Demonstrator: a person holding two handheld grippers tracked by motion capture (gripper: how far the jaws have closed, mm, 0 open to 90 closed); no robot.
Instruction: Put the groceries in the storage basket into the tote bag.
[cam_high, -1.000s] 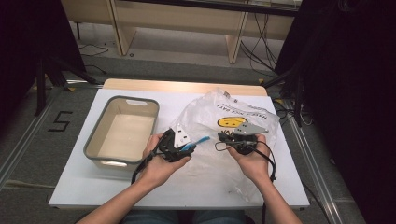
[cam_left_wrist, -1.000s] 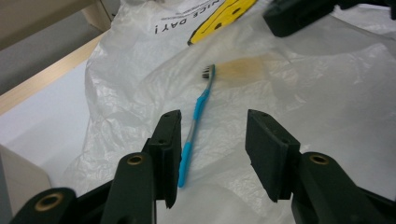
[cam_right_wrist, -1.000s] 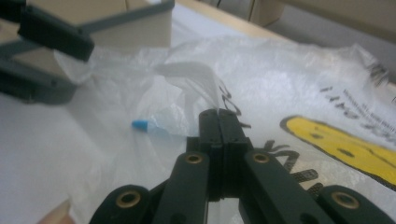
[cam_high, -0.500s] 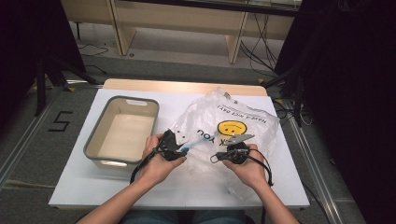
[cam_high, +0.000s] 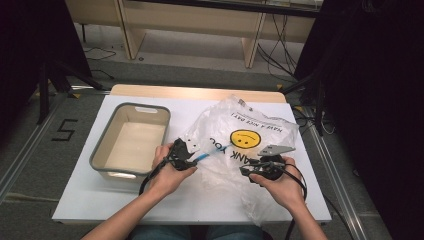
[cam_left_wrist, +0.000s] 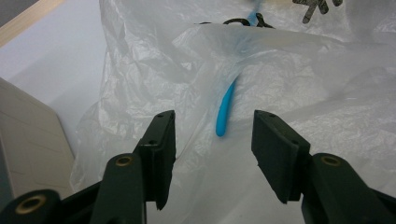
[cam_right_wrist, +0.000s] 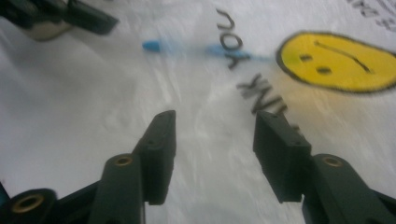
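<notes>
Left gripper (cam_high: 192, 152) stands with its jaws well apart, nothing pinched between them; they have narrowed slightly in the last moment. Just ahead of them, in the left gripper view, the blue toothbrush (cam_left_wrist: 226, 108) lies with its handle end poking out from under a fold of the clear plastic bag (cam_left_wrist: 299, 88). Right gripper (cam_high: 248, 171) has just been opening: its jaws stand wide over the bag film with nothing between them. In the right gripper view the toothbrush (cam_right_wrist: 154, 45) lies well ahead, near the yellow smiley face (cam_right_wrist: 338, 61) printed on the bag. The bag (cam_high: 260, 130) lies crumpled on the white worktop (cam_high: 100, 200), right of the grey tub (cam_high: 111, 134).
</notes>
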